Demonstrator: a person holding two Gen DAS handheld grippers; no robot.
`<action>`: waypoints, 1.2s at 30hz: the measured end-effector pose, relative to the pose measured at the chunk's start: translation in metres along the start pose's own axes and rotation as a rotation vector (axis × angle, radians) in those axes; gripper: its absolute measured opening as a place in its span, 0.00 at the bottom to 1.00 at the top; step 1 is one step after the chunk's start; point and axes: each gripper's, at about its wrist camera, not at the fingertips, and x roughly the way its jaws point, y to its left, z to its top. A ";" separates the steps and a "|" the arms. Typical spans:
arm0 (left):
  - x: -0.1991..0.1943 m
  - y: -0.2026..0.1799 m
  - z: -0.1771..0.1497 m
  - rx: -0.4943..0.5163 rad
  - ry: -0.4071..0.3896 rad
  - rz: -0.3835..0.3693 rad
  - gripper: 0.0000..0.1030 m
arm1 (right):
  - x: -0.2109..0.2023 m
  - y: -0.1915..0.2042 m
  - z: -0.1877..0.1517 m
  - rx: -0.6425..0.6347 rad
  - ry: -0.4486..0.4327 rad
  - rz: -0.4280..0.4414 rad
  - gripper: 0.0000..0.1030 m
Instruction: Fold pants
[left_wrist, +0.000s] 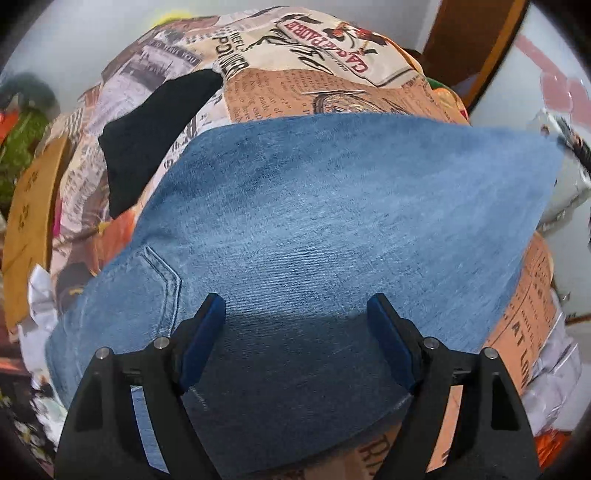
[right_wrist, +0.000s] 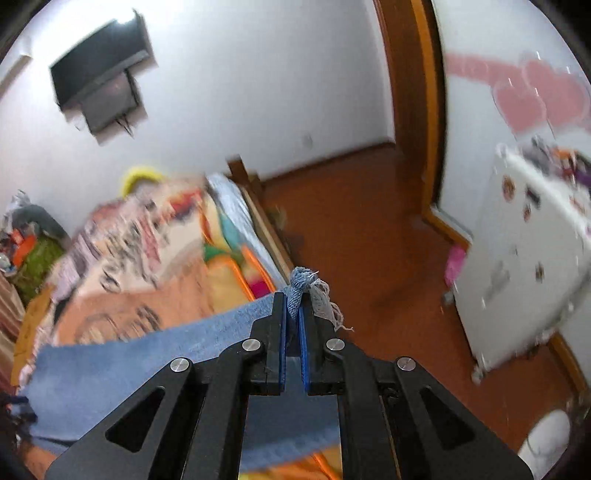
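Note:
Light blue denim pants (left_wrist: 325, 229) lie spread over a bed with a newspaper-print cover (left_wrist: 280, 74); a back pocket (left_wrist: 162, 273) shows at the left. My left gripper (left_wrist: 297, 302) is open and empty, hovering just above the denim. In the right wrist view my right gripper (right_wrist: 294, 295) is shut on the frayed hem of a pant leg (right_wrist: 303, 284) and holds it lifted off the bed's right side, the denim (right_wrist: 147, 354) stretching away to the left.
A black cloth (left_wrist: 147, 136) lies on the bed beyond the pants. A wooden headboard (left_wrist: 29, 229) is at left. A red-brown floor (right_wrist: 369, 229), a white cabinet (right_wrist: 524, 258), a door frame (right_wrist: 417, 110) and a wall TV (right_wrist: 99, 77) surround the bed.

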 end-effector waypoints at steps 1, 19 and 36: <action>0.000 0.001 0.000 -0.009 -0.002 -0.005 0.78 | 0.008 -0.006 -0.010 0.012 0.031 -0.008 0.05; -0.012 0.015 -0.008 -0.054 -0.111 0.033 0.85 | 0.024 -0.004 -0.055 -0.020 0.231 -0.122 0.22; -0.110 0.218 -0.039 -0.382 -0.325 0.189 0.85 | -0.045 0.272 0.000 -0.490 -0.004 0.337 0.45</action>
